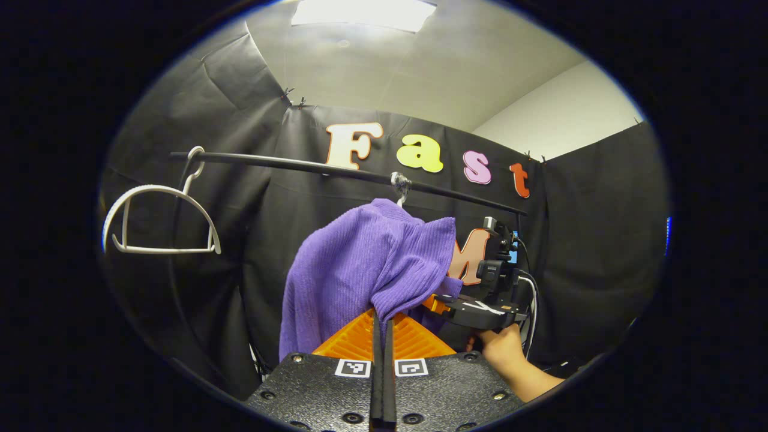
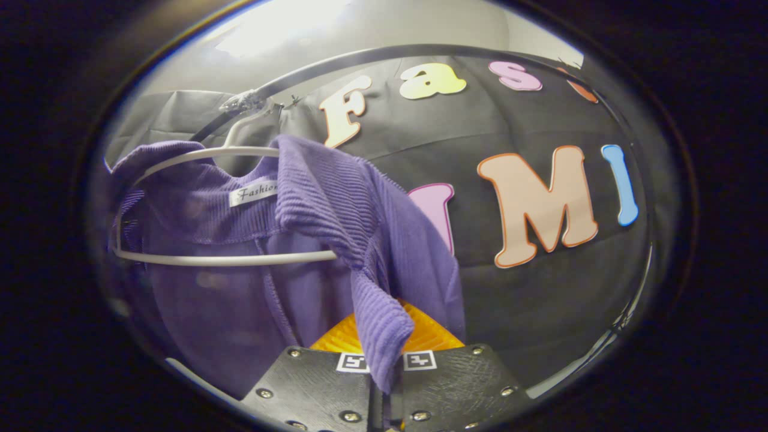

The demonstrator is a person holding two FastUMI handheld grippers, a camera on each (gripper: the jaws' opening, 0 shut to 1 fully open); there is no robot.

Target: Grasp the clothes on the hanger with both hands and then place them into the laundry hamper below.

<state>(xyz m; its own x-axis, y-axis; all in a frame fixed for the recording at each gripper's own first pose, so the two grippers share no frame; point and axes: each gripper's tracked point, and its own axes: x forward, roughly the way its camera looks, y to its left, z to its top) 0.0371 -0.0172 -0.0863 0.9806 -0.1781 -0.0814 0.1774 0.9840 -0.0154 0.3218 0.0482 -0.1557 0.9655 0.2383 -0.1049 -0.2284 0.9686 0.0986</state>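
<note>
A purple ribbed garment [image 1: 360,270] hangs on a white hanger [image 2: 228,259] from the black rail [image 1: 336,171]. My left gripper [image 1: 382,315] points up at its lower hem, its fingers pressed together with the hem caught at their tips. Farther right in the left gripper view, a hand [image 1: 510,354] holds my right gripper [image 1: 441,303], whose fingers reach into the garment's right side. In the right gripper view, a fold of the garment [image 2: 360,240] drapes off the hanger's shoulder and runs down into my right gripper [image 2: 379,336], hiding its fingertips.
An empty white hanger [image 1: 162,222] hangs at the rail's left end. Black cloth walls close in behind and on both sides. A ceiling light [image 1: 360,12] shines above.
</note>
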